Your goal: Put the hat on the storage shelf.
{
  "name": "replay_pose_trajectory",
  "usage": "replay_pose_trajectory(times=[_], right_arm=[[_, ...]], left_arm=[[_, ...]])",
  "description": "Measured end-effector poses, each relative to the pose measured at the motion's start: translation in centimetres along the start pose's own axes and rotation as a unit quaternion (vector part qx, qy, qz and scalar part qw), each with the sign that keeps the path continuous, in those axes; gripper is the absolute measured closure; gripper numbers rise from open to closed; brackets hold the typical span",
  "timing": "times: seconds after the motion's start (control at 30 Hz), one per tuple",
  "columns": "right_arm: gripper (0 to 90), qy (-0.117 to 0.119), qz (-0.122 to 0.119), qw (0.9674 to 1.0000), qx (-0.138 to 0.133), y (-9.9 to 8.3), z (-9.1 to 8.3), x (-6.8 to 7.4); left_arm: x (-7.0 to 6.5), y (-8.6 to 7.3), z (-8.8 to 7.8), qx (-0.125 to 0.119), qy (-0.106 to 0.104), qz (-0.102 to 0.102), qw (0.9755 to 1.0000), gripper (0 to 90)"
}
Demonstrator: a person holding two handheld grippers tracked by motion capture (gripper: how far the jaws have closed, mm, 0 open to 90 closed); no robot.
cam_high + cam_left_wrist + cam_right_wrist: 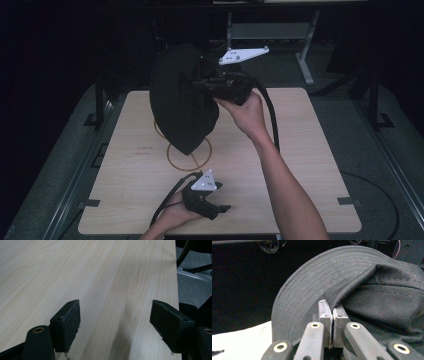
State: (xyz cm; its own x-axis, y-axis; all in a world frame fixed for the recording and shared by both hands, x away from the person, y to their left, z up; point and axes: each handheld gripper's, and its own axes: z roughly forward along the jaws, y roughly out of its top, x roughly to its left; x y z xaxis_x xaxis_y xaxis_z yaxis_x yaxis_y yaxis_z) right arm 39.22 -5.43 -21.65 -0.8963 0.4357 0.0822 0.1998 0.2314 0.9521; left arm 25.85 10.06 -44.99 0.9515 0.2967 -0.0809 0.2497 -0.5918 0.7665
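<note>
Above table (300,165): right hand-held gripper (332,315) clamps black hat (367,290) (left hand-held gripper (115,322) wide, empty).

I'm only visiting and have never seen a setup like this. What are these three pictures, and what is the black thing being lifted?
No robot here: a person holds a hand-operated gripper in each hand. The high view looks down on a wooden table from above. The other two come from small cameras riding on each gripper, looking along its jaws. The right gripper is shut on a black brimmed hat, pinching its fabric and holding it up above the table. The left gripper rests low near the table's front edge, jaws open with nothing between them. On the table, under the hat, lies a thin ring, partly hidden.
</note>
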Motion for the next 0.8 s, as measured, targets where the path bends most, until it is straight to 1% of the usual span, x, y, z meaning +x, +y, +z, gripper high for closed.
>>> replay_pose_trajectory(times=[0.23,0.27,0.3,0.37,0.4,0.43,0.5,0.57,0.6,0.7,0.8], right_arm=[[87.9,0.007,-0.001,0.9999,0.01,0.1,1.0,0.1],[88.0,0.008,-0.001,0.9999,0.011,0.1,1.2,0.1],[87.9,0.009,-0.001,0.9999,0.013,0.1,1.6,0.1],[88.0,0.009,0.0,0.9998,0.015,0.1,1.9,0.1],[87.9,0.012,0.002,0.9998,0.018,0.0,2.4,0.1],[87.9,0.012,0.002,0.9998,0.018,0.0,2.4,0.1],[87.8,0.014,0.003,0.9997,0.021,-0.1,3.1,0.2],[87.5,0.012,0.007,0.9996,0.023,-0.2,3.6,0.0],[87.5,0.014,0.009,0.9996,0.023,-0.3,3.8,0.0],[87.5,0.015,0.013,0.9995,0.024,-0.4,4.2,-0.1],[87.2,0.013,0.011,0.9993,0.034,-0.3,5.0,-0.1]], left_arm=[[0.0,-0.1,-0.3,0.0,0.002,0.001,1.0,23.7],[0.1,-0.1,-0.3,0.001,0.002,0.005,1.0,23.7],[0.0,-0.1,-0.2,0.001,0.002,0.004,1.0,23.8],[0.0,0.0,-0.2,0.003,0.001,0.006,1.0,23.8],[0.0,0.0,-0.2,0.003,-0.001,0.012,0.9999,23.8],[0.0,0.0,-0.2,0.003,-0.001,0.012,0.9999,23.8],[0.0,0.0,-0.1,0.0,-0.001,0.008,1.0,23.8],[0.0,0.0,-0.2,0.002,0.0,0.012,0.9999,23.7],[0.0,0.1,-0.2,0.001,0.002,0.017,0.9999,23.8],[0.0,0.1,-0.2,0.0,0.003,0.015,0.9999,23.8],[0.0,0.1,-0.2,-0.002,0.003,0.015,0.9999,23.8]])
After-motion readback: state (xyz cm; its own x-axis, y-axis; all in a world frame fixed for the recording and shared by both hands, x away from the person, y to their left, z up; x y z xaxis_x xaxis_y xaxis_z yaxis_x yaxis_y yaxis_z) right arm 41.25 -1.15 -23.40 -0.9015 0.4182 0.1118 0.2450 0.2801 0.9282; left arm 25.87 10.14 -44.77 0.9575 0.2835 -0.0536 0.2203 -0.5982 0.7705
